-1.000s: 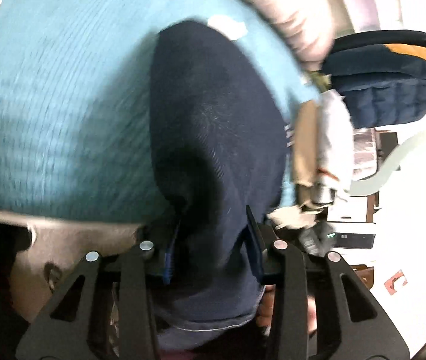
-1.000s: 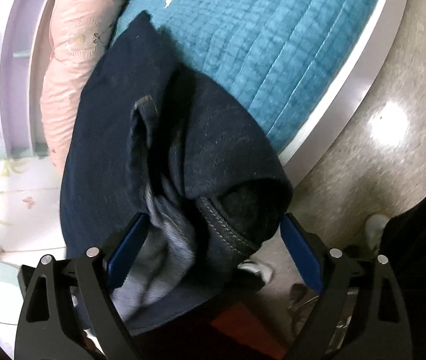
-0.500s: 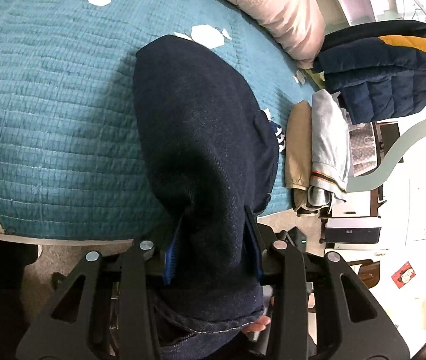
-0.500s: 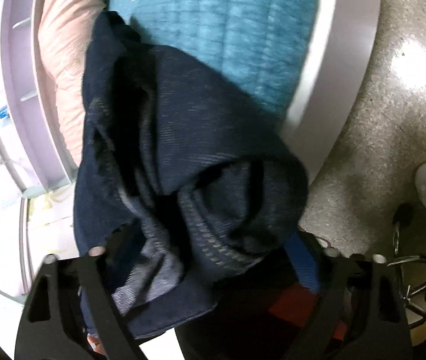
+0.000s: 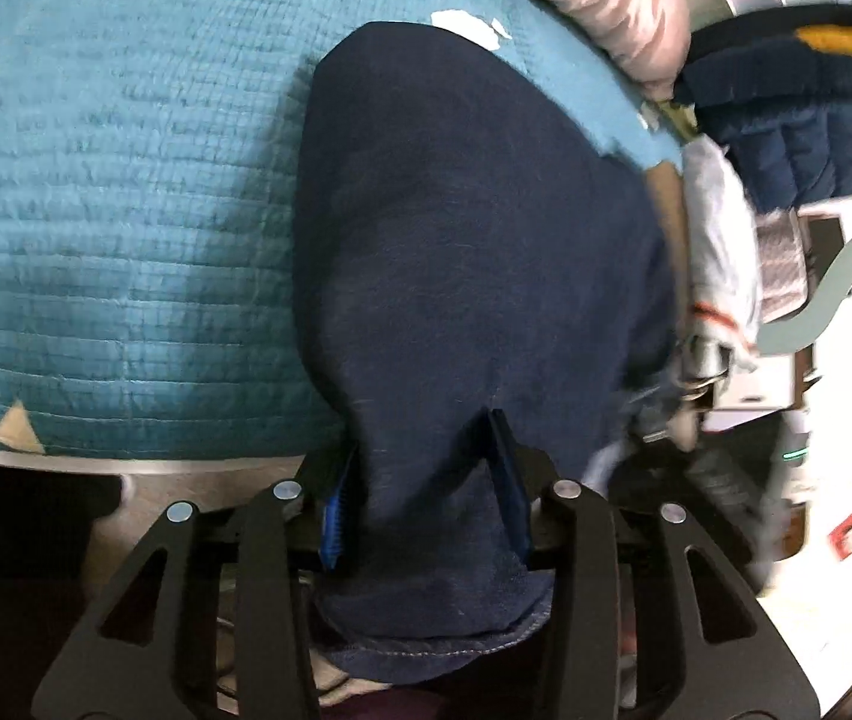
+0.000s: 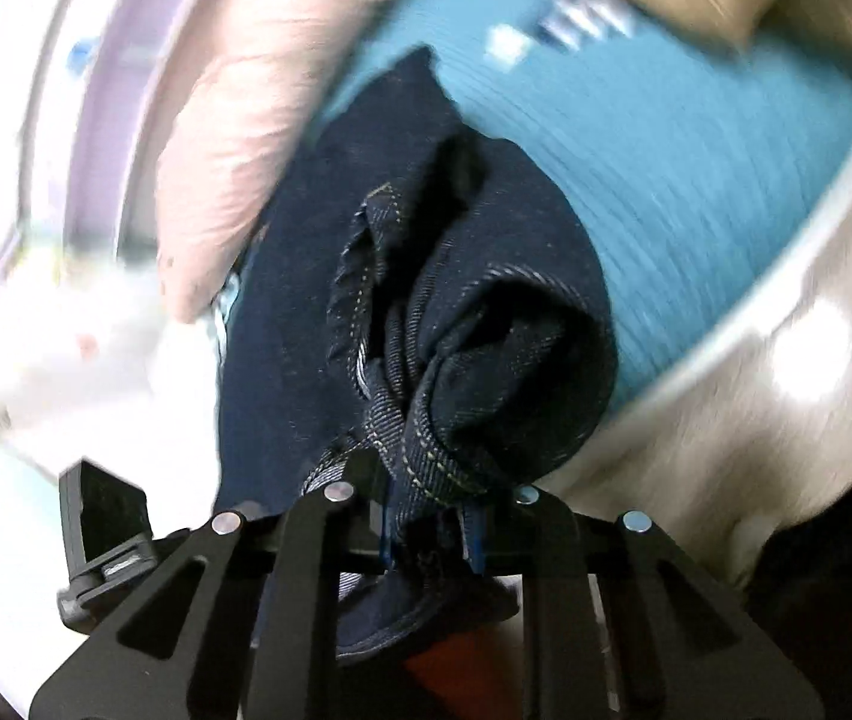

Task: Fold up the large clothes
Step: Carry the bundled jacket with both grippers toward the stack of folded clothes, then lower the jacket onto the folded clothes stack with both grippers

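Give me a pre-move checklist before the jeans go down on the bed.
1. Left hand-held gripper clamped on the dark jeans: ok.
2. Right hand-held gripper clamped on the bunched waistband: ok.
3. Jeans spread flat between grips: not ok, fabric is bunched and twisted in the right view.
4. Free teal bedspread to lay them on: ok.
5. Clearance from the folded pile at the bed's edge: cannot tell, jeans overlap it in view.
6. Steady views: not ok, right view is blurred.
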`<state>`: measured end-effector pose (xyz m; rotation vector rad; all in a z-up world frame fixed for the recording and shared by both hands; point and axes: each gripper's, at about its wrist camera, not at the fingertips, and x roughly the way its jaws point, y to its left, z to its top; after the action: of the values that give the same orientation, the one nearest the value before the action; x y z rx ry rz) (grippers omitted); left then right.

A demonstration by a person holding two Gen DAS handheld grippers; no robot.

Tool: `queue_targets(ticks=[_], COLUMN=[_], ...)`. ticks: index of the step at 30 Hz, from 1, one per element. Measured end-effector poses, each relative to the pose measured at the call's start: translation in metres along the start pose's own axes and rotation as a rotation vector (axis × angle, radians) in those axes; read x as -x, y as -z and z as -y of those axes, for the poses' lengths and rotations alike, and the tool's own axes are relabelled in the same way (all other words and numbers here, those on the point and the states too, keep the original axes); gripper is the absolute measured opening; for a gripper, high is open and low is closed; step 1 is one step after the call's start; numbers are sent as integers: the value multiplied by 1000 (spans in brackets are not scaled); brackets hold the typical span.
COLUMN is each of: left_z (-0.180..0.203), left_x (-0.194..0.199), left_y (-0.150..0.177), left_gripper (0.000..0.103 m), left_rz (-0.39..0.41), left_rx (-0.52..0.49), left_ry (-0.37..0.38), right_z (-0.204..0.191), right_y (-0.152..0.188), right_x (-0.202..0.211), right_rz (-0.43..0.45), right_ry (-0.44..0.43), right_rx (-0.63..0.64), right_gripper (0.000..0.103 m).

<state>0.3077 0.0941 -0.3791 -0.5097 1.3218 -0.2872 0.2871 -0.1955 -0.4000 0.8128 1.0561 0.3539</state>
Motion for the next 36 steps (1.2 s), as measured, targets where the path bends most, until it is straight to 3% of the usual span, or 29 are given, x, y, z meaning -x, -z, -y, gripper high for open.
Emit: queue_targets(ticks=[4, 11, 21, 28, 31, 34, 36], left_z=[15, 52, 91, 171, 228, 283, 322], left_x=[15, 58, 70, 71, 75, 72, 54], left_y=[1, -13, -30, -69, -90, -98, -100], left_gripper=[40, 40, 40, 40, 40, 40, 40], left_rz=[66, 217, 262, 326, 403, 471, 471], left_rx=[-27, -94, -122, -218, -307, -387, -432], left_ry=[3, 35, 127, 179, 203, 239, 271], right_z=[-42, -91, -125, -126, -125, -105, -78], right_y=[-14, -43, -84, -135, -162, -191, -208], right_x=[22, 56, 95, 145, 181, 223, 248], right_rz=[59, 104, 170, 283, 379, 471, 515], right_ry=[41, 49, 44, 25, 14, -16, -4], right_rx=[161, 283, 396, 437, 469, 441, 404], right_gripper=[14, 12, 12, 12, 12, 12, 12])
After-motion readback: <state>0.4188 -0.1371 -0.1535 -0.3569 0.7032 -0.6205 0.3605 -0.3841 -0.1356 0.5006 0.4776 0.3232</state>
